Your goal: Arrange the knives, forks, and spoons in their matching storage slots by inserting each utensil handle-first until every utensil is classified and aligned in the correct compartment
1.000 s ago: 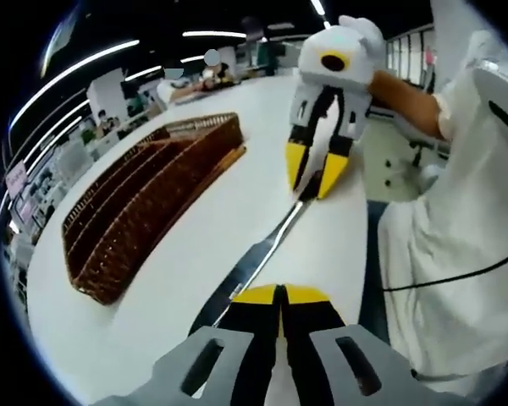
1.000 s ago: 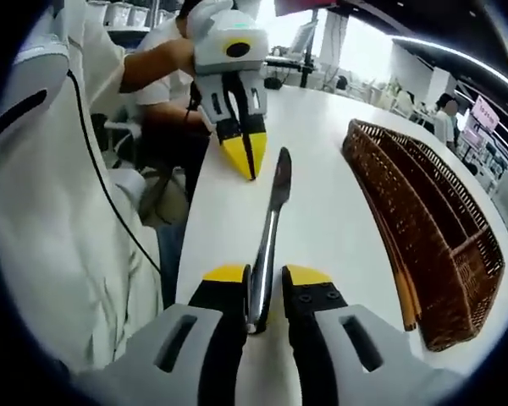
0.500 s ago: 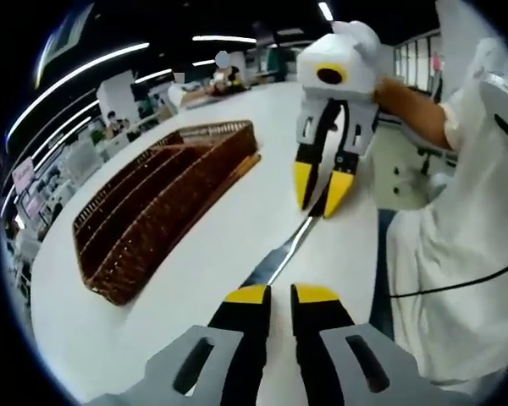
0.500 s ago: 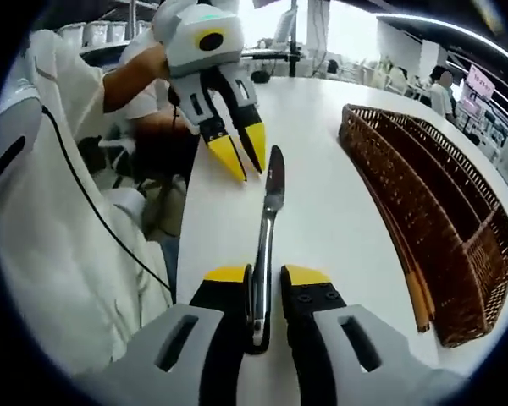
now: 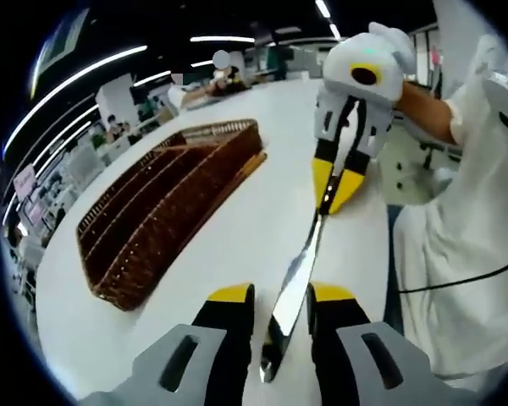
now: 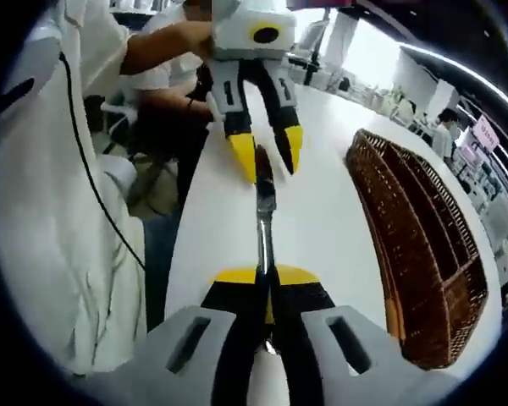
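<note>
right gripper (image 6: 267, 275) clamps knife (image 5: 292, 288) handle, left gripper (image 5: 279, 294) spread round blade; stiff, slick steel, grab handle, basket (image 5: 165, 203) near

A long white table (image 5: 237, 228) carries the things, its top smooth and glossy; in the right gripper view the same table (image 6: 322, 228) runs away toward a bright background; a brown wicker basket (image 5: 165, 207) with long narrow compartments lies flat on it, well in from the near edge; in the right gripper view the basket (image 6: 419, 254) sits toward the table's right side.
</note>
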